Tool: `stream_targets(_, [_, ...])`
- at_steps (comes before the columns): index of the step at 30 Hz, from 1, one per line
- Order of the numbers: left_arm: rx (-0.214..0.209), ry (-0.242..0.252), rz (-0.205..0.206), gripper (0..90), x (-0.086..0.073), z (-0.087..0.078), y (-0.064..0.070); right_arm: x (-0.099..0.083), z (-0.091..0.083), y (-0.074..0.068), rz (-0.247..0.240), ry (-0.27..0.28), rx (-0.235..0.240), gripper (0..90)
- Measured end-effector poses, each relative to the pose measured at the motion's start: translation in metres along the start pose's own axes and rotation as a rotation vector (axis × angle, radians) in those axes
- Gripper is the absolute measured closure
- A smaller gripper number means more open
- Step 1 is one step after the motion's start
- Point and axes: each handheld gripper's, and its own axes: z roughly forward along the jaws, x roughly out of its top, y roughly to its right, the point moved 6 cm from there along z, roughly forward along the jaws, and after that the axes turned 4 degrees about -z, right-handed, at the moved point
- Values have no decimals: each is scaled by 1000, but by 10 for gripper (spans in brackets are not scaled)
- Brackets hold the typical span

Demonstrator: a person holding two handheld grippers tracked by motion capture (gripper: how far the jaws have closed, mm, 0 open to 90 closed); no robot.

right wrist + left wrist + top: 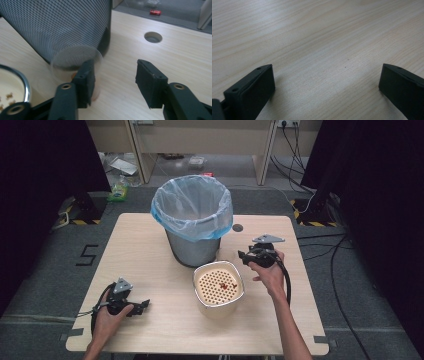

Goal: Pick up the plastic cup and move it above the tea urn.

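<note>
High view: at the left of the table (150, 245) the left gripper (145, 305) rests low on the wood, well apart from everything else. The left gripper view has its jaws spread wide with nothing but bare wood grain between them. At centre stands a cream strainer tub (196, 285) with a few reddish scraps on its perforated insert, and just behind it a mesh waste bin (192, 250) lined with a blue bag. To the right, the right gripper (242, 256) points toward the foot of the bin. The clearing-up appears barely begun: the scraps are still in the tub and nothing has been lifted. In the right gripper view a clear plastic cup (75, 56) stands against the bin's base. The right gripper's jaws are about half open and empty, and its near jaw overlaps the cup's rim, so the cup sits ahead and off to that side, not yet between them.
</note>
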Motion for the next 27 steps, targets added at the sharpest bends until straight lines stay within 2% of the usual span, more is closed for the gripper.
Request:
stream_targets(2, [0, 0, 0, 0, 0, 0, 0, 2, 6, -3, -12, -28, 17, 535])
stream_targets(4, [0, 0, 0, 0, 0, 0, 0, 3, 13, -4, -45, -53, 12, 555])
stream_targets(6, [0, 0, 1, 0, 0, 0, 0, 3, 16, -6, -38, -59, 19, 562])
stream_targets(7, [0, 0, 1, 0, 0, 0, 0, 4, 22, -6, -55, -79, 19, 581])
stream_targets(13, [-1, 0, 2, 0, 0, 0, 0, 2, 38, -7, -74, -129, 55, 654])
stream_targets(17, [-1, 0, 2, 0, 0, 0, 0, -2, 46, -8, -83, -159, 69, 698])
stream_targets(23, [-1, 0, 2, 0, 0, 0, 0, -12, 51, -10, -127, -227, 79, 788])
stream_targets(27, [-1, 0, 2, 0, 0, 0, 0, -12, 45, -12, -156, -190, 112, 833])
